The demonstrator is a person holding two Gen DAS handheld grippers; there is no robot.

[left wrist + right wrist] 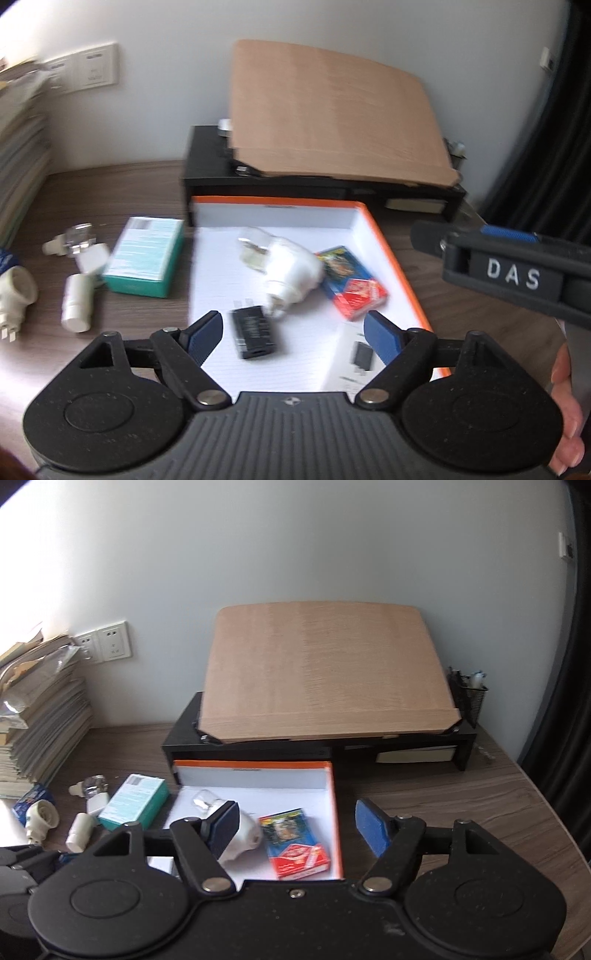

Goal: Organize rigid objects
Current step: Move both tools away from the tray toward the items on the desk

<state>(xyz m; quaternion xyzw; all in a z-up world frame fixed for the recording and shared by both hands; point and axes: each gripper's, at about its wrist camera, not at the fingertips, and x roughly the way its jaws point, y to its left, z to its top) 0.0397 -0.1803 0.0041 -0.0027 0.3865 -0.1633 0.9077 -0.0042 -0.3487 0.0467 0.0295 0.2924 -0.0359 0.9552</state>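
Both tongs released, gripping nothing: left tongs [293,334] over the orange-rimmed box [399,258] holding black adapter [255,334], white plug [291,275], card pack [351,286]; right tongs [301,829] alongside. Teal box [146,256] awaits on tabletop [122,192].

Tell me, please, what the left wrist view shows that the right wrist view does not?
Only the left wrist view shows the black adapter lying in the box and the person's hand at the right edge. Only the right wrist view shows the mesh pen holder beside the wooden board. Both share the orange-rimmed box, the card pack and the teal box.
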